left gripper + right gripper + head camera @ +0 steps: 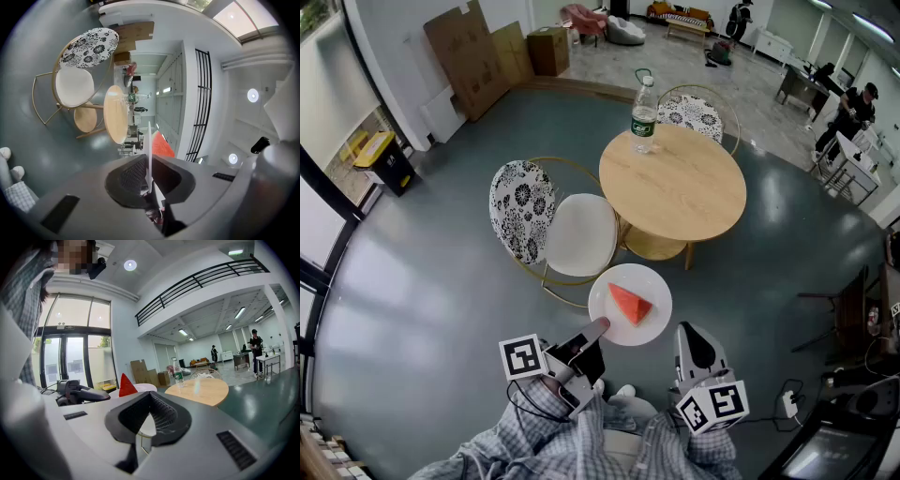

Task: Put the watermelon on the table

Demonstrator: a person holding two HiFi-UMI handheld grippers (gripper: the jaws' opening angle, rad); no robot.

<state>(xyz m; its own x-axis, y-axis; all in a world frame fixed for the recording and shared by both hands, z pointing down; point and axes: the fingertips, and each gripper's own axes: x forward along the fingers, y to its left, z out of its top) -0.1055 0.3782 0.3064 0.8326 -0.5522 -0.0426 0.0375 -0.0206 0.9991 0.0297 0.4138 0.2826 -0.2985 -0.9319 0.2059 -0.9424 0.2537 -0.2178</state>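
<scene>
A red wedge of watermelon lies on a white plate held in the air just in front of the round wooden table. My left gripper is shut on the plate's near rim; in the left gripper view the plate runs edge-on between the pads, with the watermelon behind it. My right gripper hovers to the right of the plate, apart from it, with its jaws together and nothing in them. From the right gripper view I see the watermelon at left and the table ahead.
A water bottle stands at the table's far edge. A chair with a white seat and patterned back sits left of the table, and a second chair behind it. Cardboard boxes lean on the far wall. People stand at far right.
</scene>
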